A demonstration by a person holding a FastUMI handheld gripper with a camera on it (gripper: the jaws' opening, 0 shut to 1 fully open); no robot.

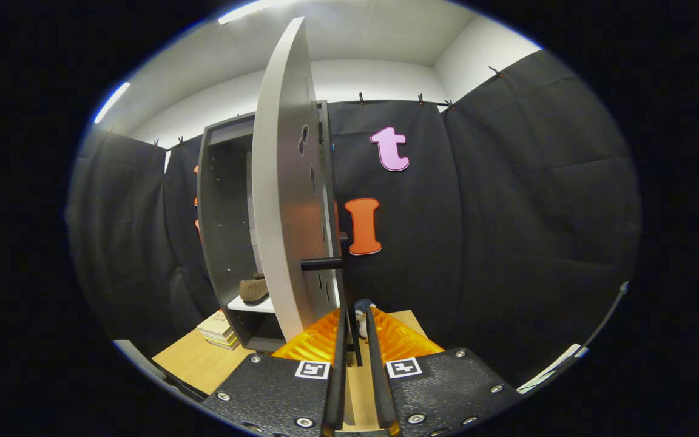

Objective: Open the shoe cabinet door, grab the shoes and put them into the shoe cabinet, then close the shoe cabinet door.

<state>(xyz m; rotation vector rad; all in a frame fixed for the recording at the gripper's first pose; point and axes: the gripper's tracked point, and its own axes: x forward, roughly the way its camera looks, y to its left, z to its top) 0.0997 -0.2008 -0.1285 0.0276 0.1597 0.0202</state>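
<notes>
While standing half open, cabinet door (286, 200) edge-on just ahead of gripper (355, 321), dark handle (320, 263) sticking out. Behind it, cabinet (219, 230), brown shoe (253, 289) on inner shelf. Books (219, 331) beside cabinet base on table (195, 361). Jaws nearly closed, gripping nothing.

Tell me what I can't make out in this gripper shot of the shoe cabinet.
- Cabinet interior: mostly screened by the open door; one brown shoe peeks out on a shelf, and any second is hidden.
- Small object at the fingers' tips: too small to identify.
- Gripper: fingers nearly closed; unclear whether they press anything.
- Stacked books beside the cabinet: partly cut off.
</notes>
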